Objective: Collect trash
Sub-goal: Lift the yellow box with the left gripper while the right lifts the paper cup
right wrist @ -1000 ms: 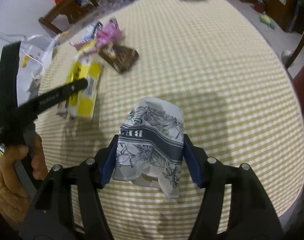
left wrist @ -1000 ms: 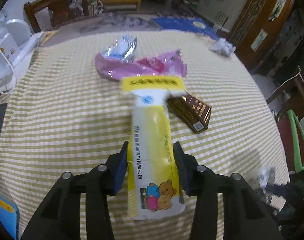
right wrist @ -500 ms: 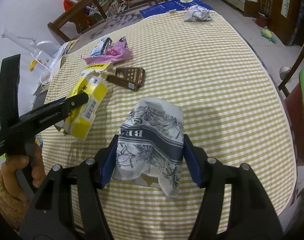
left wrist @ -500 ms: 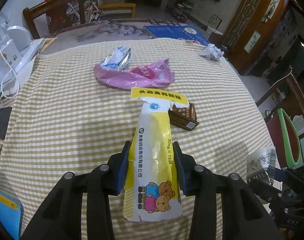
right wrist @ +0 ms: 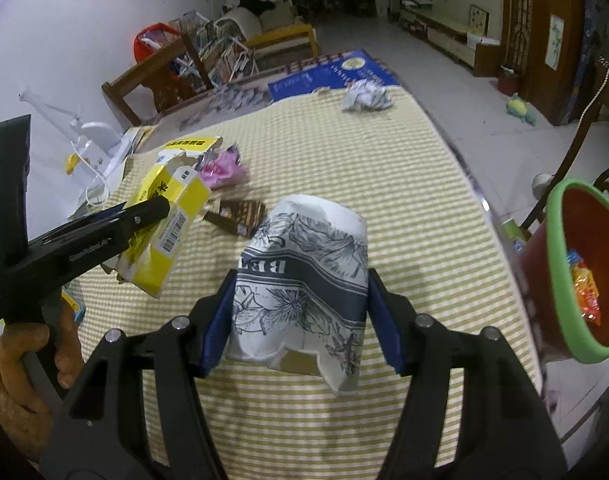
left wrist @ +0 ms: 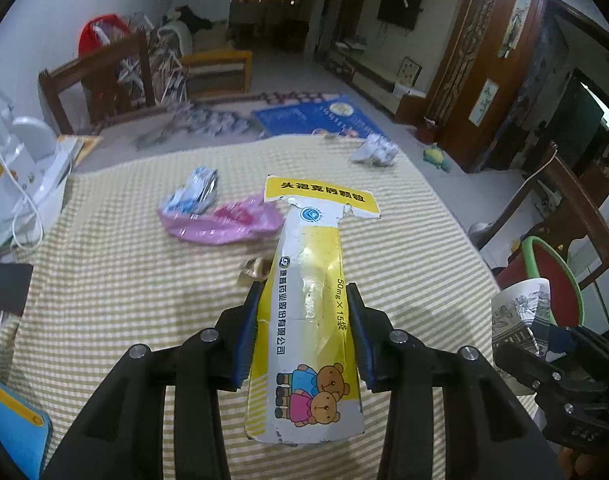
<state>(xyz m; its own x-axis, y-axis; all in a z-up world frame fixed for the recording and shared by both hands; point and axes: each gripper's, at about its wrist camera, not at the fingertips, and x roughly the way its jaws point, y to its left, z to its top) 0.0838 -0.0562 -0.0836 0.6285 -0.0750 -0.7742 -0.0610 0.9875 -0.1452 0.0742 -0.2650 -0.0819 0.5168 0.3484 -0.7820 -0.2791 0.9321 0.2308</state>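
My left gripper [left wrist: 302,334] is shut on a yellow and white medicine box [left wrist: 310,312] with cartoon bears, held off the striped tablecloth [left wrist: 104,280]. The same box [right wrist: 164,216] shows at the left of the right wrist view. My right gripper [right wrist: 298,320] is shut on a crushed paper cup [right wrist: 304,284] with a dark floral print, also lifted above the table. That cup [left wrist: 520,312] appears at the right edge of the left wrist view. A red bin with a green rim [right wrist: 576,268] stands beyond the table's right edge with wrappers inside.
On the cloth lie a pink bag [left wrist: 220,224], a silver-blue wrapper [left wrist: 194,196], a brown packet [right wrist: 238,216] and a crumpled paper ball [right wrist: 364,96] at the far edge. White appliances [left wrist: 28,172] crowd the left side. Wooden chairs [left wrist: 100,80] stand behind and to the right.
Both grippers have risen with the box and the cup still held. The table sits lower in both views and the red bin has come into the right wrist view.
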